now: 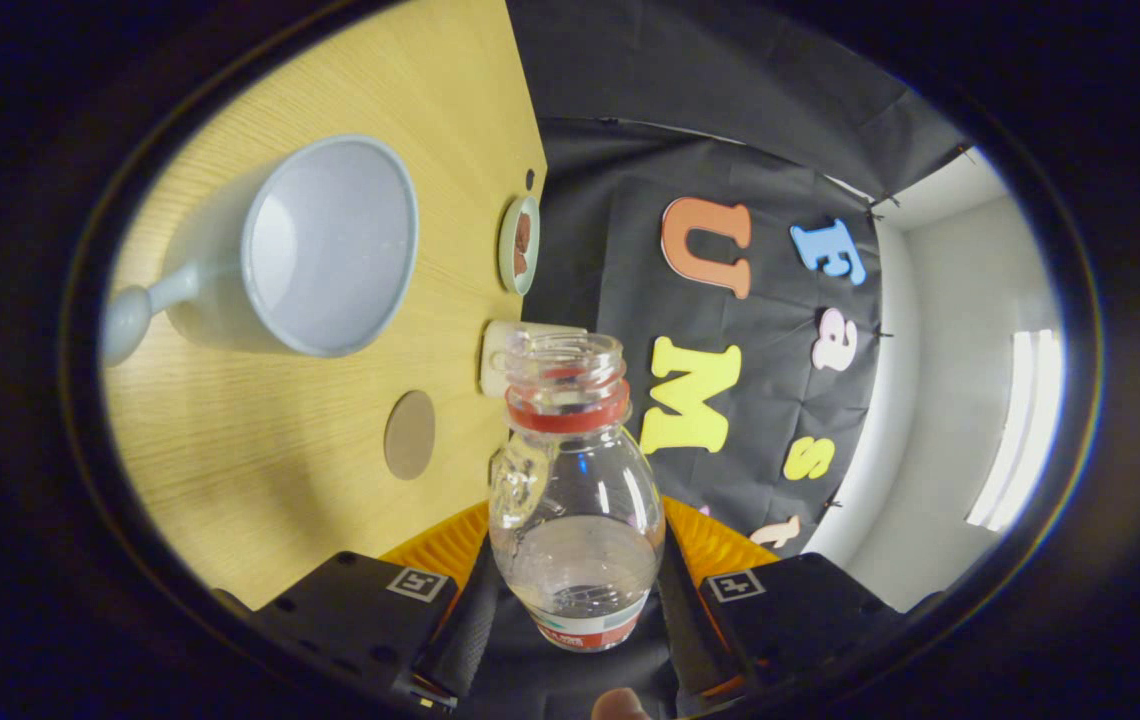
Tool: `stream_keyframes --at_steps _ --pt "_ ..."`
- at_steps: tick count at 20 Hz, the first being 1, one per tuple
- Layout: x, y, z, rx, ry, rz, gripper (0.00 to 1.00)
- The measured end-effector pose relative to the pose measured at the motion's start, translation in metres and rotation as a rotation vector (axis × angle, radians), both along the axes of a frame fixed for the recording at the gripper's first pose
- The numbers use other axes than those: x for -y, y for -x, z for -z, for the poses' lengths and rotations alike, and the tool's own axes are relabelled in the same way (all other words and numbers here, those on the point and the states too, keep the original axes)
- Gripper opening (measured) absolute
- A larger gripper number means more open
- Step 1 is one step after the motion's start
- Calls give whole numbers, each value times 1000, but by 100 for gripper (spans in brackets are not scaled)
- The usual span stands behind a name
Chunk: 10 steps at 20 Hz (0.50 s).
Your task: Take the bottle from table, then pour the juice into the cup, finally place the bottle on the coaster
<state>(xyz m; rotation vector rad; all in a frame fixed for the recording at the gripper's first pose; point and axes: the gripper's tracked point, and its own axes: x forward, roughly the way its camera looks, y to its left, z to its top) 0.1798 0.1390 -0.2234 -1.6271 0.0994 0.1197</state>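
Holding the bottle [575, 500] between their two fingers, the tongs [575, 610] are closed on its lower body, one finger pressing on each side, so the first step looks done: the bottle is off the worktop [260, 470] and carried. The whole view is rolled sideways, with the worktop standing like a wall beside the bottle, which suggests the tongs are turned into a tilt or out of one. The bottle's mouth is open, no cap on it, and a little clear liquid sits low inside near the label.

The cup [315, 245] stands on the worktop well apart from the bottle mouth, its opening facing this way. I cannot tell whether it has anything in it; the inside looks pale and plain. So the pour is either just ahead or just over, and I would not say which.

The coaster [410, 434], a small round disc, lies bare on the worktop between the cup and the bottle, nearer the tongs. Setting the bottle there is not yet done.

For room: the worktop edge runs close behind the bottle's neck, with the booth cloth beyond it. A small dish [520, 243] sits right at that edge, and a pale flat thing [492, 355] lies just behind the bottle mouth. Around the coaster the wood is open, with the cup's handle pointing away from it.
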Motion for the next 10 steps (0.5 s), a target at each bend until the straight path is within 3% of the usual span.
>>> stream_keyframes --at_steps 10 --pt "-5 0 -8 22 39 -15 79"
